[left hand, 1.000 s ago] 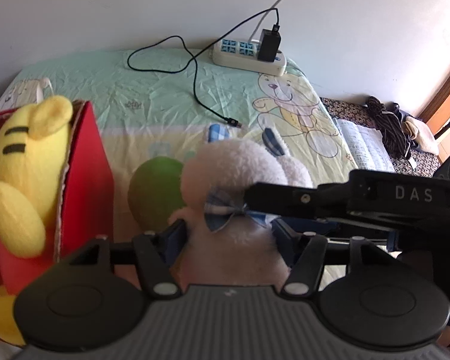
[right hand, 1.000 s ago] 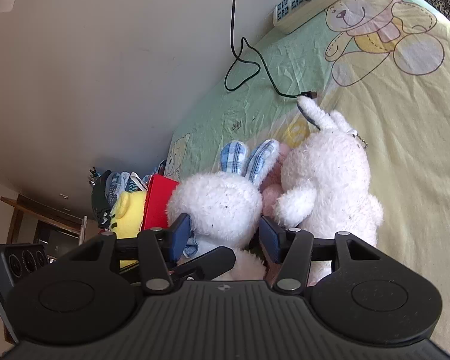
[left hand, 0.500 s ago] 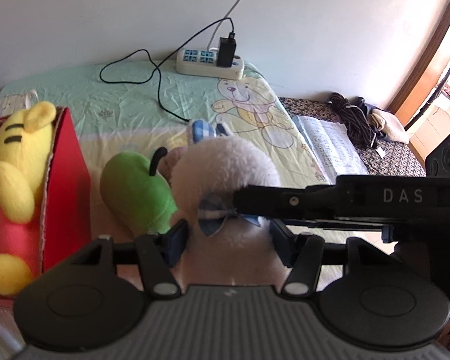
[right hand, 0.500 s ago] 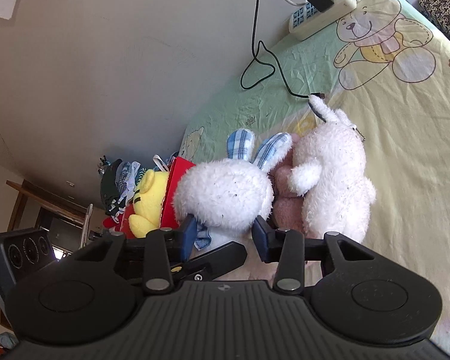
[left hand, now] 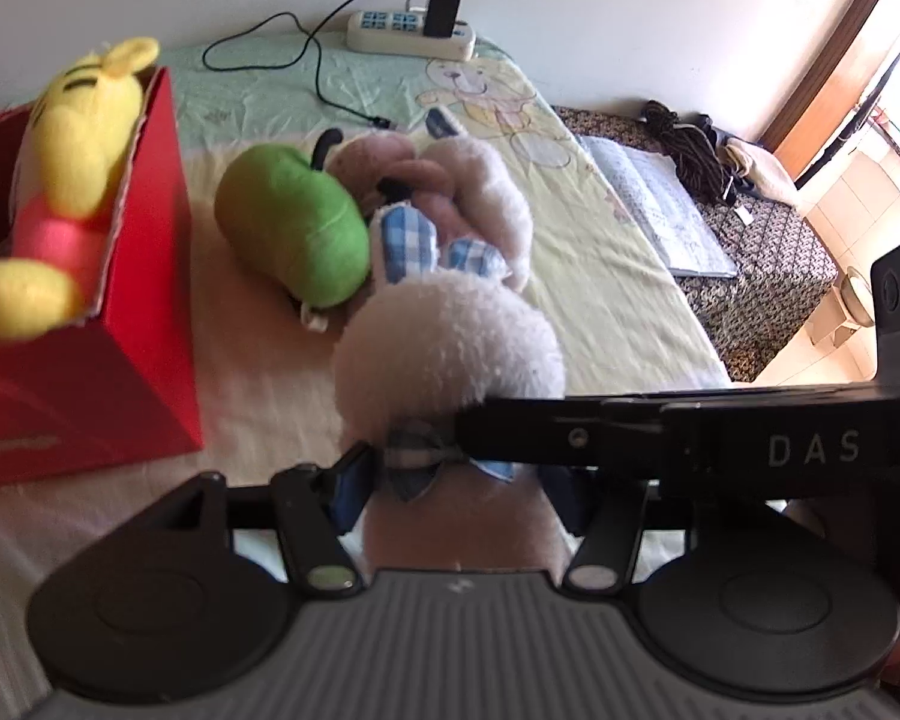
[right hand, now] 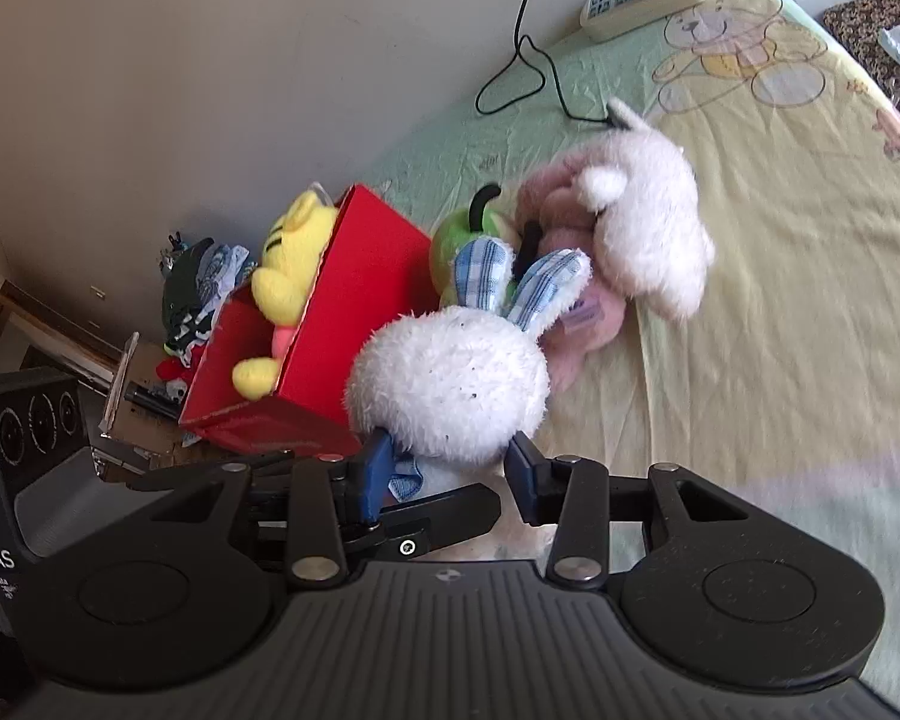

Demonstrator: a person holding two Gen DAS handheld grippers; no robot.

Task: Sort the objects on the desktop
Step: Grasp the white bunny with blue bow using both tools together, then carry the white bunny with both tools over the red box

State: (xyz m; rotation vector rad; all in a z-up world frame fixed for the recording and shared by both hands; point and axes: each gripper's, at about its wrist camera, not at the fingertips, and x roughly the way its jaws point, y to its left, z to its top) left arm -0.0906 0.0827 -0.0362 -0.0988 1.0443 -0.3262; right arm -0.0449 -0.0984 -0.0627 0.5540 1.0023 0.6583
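the white plush rabbit [left hand: 444, 342] with blue checked ears and a checked bow sits pinched between both tools: the left hand-held gripper [left hand: 456, 480] presses its blue pads on the body just under the bow, and the right hand-held gripper [right hand: 450, 474] clamps the neck below the round head [right hand: 450, 384]. the right jaws have just been closing, with the rabbit between them; a second ago they stood wider around the same toy. since then the rabbit has been carried sideways, away from the heap of toys: in the left wrist view the red box [left hand: 120, 372] now stands much nearer and larger, and the green plush apple [left hand: 294, 222], half hidden behind the rabbit before, lies in full sight. the rabbit is held above the bed [right hand: 780, 300], in front of the box's near corner and apart from the other toys.

its fur is fluffy and off-white with small dark specks, the ears upright and lined in blue plaid.

beyond it the pink plush [right hand: 570, 228] and a second white plush [right hand: 648, 222] lie together on the yellow-green bear-print sheet, touching the apple. a yellow plush [left hand: 72, 138] with a red shirt leans in the red box. a power strip [left hand: 411, 39] with a black charger and cable lies at the bed's far edge by the wall.
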